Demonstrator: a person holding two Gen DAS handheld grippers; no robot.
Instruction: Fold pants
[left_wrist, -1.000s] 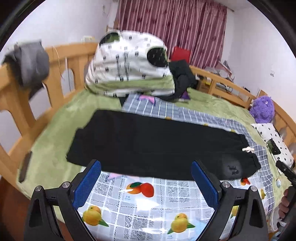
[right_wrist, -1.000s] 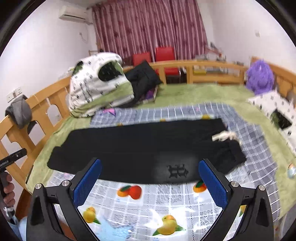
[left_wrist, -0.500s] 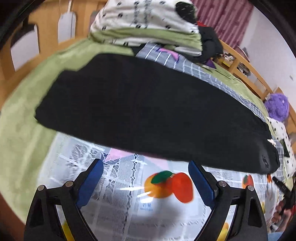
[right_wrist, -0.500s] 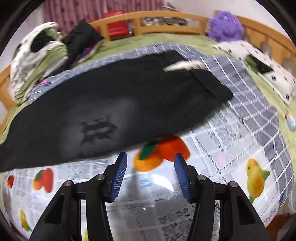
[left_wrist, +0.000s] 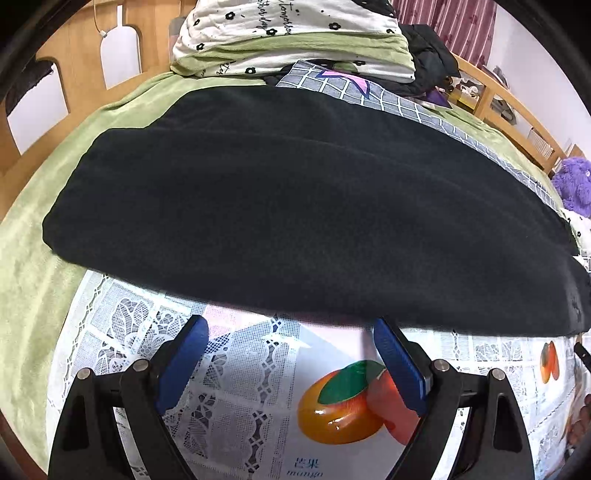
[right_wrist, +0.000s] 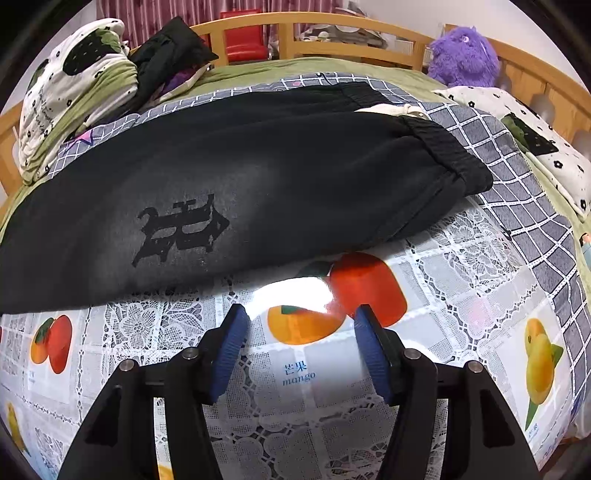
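At the bottom of each wrist view, the left gripper (left_wrist: 290, 328) and the right gripper (right_wrist: 301, 319) hang spread and empty over the fruit-print tablecloth (right_wrist: 295, 406). Just beyond, the black pants (left_wrist: 295, 206) lie flat across mid-frame, waistband (right_wrist: 443, 147) at right. Folded bedding (left_wrist: 295, 40) sits top centre.

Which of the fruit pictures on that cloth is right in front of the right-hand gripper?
The orange-and-red pair labelled "mango", just ahead of the right gripper at the black pants' edge; the others sit off to either side.
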